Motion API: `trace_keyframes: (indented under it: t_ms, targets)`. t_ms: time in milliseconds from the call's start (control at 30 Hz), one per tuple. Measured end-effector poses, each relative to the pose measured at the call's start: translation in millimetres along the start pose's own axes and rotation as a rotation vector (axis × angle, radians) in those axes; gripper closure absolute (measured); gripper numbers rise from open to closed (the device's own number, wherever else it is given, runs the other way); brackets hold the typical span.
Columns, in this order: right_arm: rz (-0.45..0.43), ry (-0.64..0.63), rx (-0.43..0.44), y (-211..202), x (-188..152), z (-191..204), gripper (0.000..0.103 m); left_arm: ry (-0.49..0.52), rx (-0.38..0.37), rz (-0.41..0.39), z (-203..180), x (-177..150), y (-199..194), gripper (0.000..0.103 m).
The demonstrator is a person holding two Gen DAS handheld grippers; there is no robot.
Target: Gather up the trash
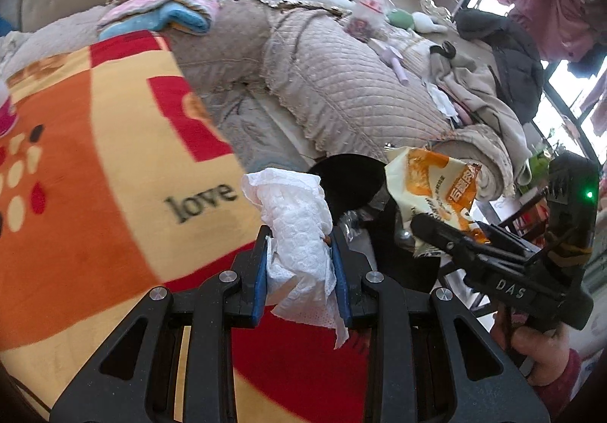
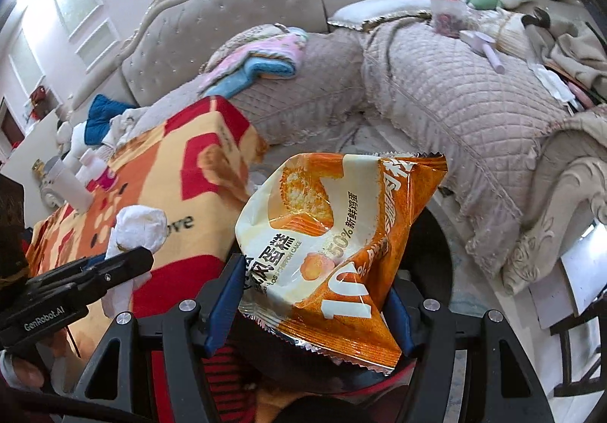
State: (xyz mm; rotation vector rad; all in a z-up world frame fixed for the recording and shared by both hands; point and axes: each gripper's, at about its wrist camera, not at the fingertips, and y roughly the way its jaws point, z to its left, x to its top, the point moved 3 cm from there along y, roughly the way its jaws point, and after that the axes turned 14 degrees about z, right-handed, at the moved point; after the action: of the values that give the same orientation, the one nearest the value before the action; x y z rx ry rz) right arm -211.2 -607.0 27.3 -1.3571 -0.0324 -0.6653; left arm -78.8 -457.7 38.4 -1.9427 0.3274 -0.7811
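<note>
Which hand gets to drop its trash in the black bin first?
Probably the right. Its jaws hold the orange cake wrapper right above the black bin. The left gripper, clamped on the white tissue, hangs beside the bin, over the orange blanket.

Quilted sofa under folded towels, clothes.

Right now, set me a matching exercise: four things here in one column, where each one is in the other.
Things:
1. tissue
2. cake wrapper
3. blue towel
4. purple tube

Places:
A. on the quilted sofa seat
B. in the right hand-held gripper
C. under a pink cloth on the sofa
D. in the left hand-held gripper

Pairs: 1-D, 2-B, 3-C, 4-A
</note>
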Motion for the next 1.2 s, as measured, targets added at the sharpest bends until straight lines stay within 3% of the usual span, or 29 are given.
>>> trace_keyframes:
  t_ms: [500,633,700,767,967,1200]
  targets:
    - [0.017,0.037,-0.007,8,-3,-23,0.037,0.027,-0.019,0.039,-21,14,31,0.076]
    - [0.025,0.031,-0.004,11,-2,-21,0.028,0.025,-0.036,0.036,-22,14,33,0.074]
    - [0.024,0.03,0.001,12,-1,-22,0.022,0.029,-0.034,0.036,-21,14,35,0.066]
    - [0.018,0.035,-0.008,12,-3,-23,0.022,0.03,-0.041,0.035,-19,13,36,0.047]
    - [0.018,0.058,-0.004,9,-9,-26,0.022,0.021,-0.034,0.022,-12,10,31,0.04]
    - [-0.003,0.049,-0.018,0,-17,-15,0.022,-0.003,0.001,-0.002,-7,0,17,0.04]
